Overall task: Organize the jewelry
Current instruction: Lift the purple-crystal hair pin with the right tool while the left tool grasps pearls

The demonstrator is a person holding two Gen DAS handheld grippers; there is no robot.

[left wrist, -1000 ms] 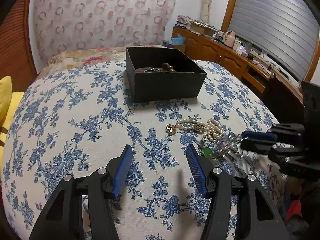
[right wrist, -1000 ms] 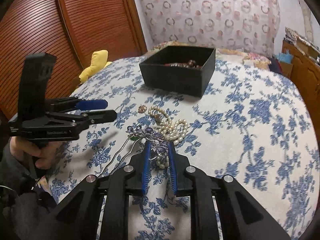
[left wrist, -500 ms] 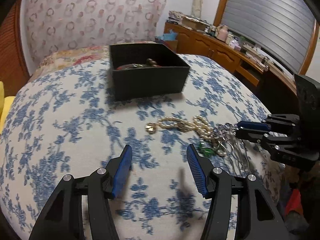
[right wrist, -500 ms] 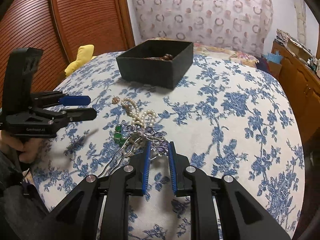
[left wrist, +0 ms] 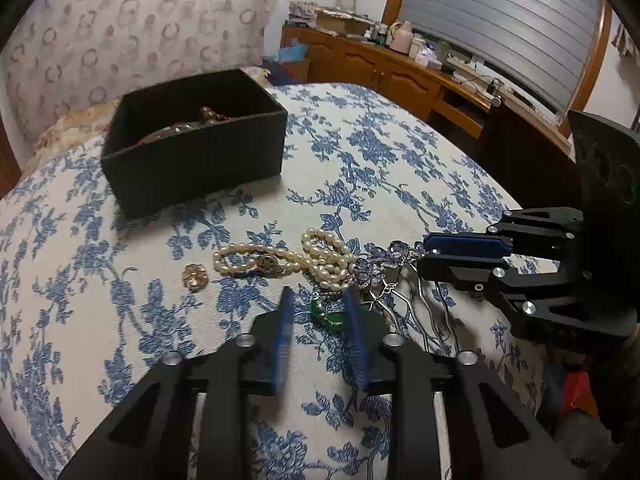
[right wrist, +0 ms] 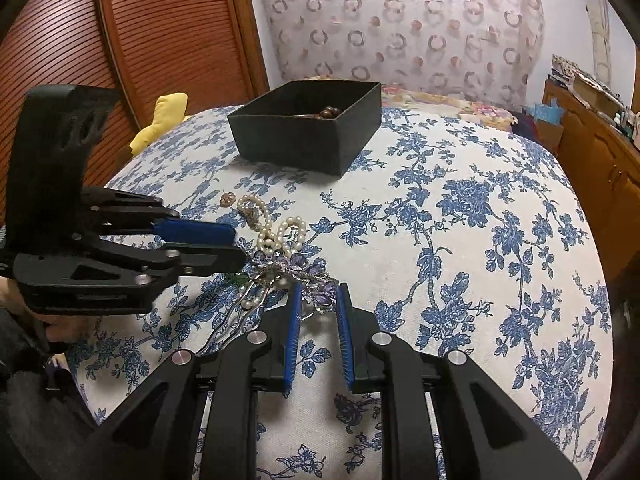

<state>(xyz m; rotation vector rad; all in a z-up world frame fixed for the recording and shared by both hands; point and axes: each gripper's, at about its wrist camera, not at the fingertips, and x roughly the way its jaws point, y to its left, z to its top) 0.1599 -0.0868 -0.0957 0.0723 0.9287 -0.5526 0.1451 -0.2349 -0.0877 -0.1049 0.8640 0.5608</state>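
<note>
A pile of jewelry lies on the blue-flowered bedspread: a pearl necklace [left wrist: 280, 258] [right wrist: 276, 232], a small gold pendant [left wrist: 195, 277] [right wrist: 227, 199], a green piece [left wrist: 330, 316] [right wrist: 238, 279] and a purple crystal hairpin [left wrist: 384, 258] [right wrist: 312, 276]. My left gripper [left wrist: 318, 300] [right wrist: 240, 246] is closing with the green piece between its jaws; the left pad stands clear of it. My right gripper [right wrist: 318, 288] [left wrist: 422, 254] is shut on the hairpin's flower head. Behind the pile stands a black box [left wrist: 192, 164] [right wrist: 296, 148] with brown beads inside.
A yellow cushion [right wrist: 164, 120] lies at the bed's far left by a slatted wooden door [right wrist: 160, 32]. A cluttered wooden sideboard [left wrist: 400, 76] runs along the right wall. The bed's edge drops away close behind both grippers. A hand [right wrist: 60, 324] holds the left gripper.
My left gripper has moved right, up to the jewelry pile, and its jaws have narrowed around the green piece. The right gripper stays on the hairpin.
</note>
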